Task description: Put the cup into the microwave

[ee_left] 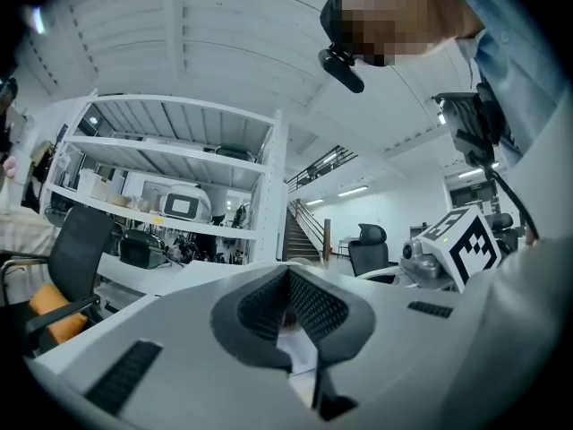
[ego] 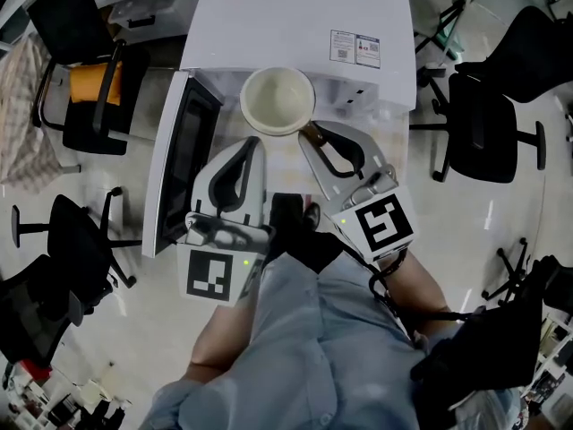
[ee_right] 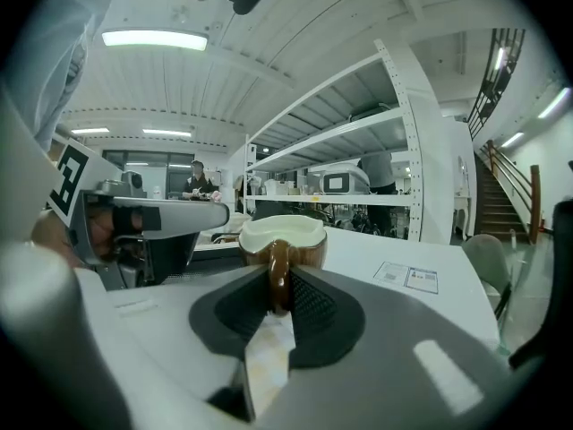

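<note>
Currently the right gripper (ego: 313,138) clamps the cup (ego: 277,99) by its handle at the microwave (ego: 295,25) front edge, door (ego: 183,164) open leftward; left gripper (ego: 248,149) jaws closed, empty; office chairs (ego: 488,128) flank the glossy floor (ego: 134,330).

The cup (ego: 277,101) is glazed ceramic: glossy brown outside and on its handle, smooth cream within. The microwave (ego: 295,16) has a smooth, matt white casing with a paper label (ego: 354,48) near the top's right edge. Its door (ego: 183,155) has a dark, glossy pane. The left claw (ee_left: 288,280) and right claw (ee_right: 279,285) are smooth grey plastic with dark, knurled pads (ee_right: 318,307). The floor (ego: 483,231) shines.
</note>
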The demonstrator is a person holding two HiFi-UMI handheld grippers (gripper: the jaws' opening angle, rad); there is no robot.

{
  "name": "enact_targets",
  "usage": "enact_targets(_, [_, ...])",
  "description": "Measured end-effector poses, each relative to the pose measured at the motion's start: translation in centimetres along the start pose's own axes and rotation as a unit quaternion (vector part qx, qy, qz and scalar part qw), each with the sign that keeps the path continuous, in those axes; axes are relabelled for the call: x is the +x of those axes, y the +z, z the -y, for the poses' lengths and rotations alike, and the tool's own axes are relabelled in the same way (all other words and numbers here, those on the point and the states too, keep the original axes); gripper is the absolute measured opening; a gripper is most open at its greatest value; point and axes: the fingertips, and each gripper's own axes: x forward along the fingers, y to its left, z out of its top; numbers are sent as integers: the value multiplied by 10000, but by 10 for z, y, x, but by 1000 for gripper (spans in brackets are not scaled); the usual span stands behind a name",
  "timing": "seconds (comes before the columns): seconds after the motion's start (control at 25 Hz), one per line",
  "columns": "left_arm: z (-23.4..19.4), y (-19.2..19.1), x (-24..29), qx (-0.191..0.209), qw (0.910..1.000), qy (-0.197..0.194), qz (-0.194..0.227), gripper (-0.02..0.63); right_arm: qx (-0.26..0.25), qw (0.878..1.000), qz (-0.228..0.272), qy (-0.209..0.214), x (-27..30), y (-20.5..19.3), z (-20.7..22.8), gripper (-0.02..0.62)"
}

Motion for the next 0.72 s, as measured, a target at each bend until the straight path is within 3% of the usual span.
enact_targets(0.4, [4, -40, -4, -30, 10000, -53, 11, 5, 101, 9997, -181, -118, 1, -61, -2, 48])
enact_targets(0.72, [-22, -84, 8, -96, 9999, -5, -134, 5, 175, 9989, -364, -233, 29, -112, 10, 48])
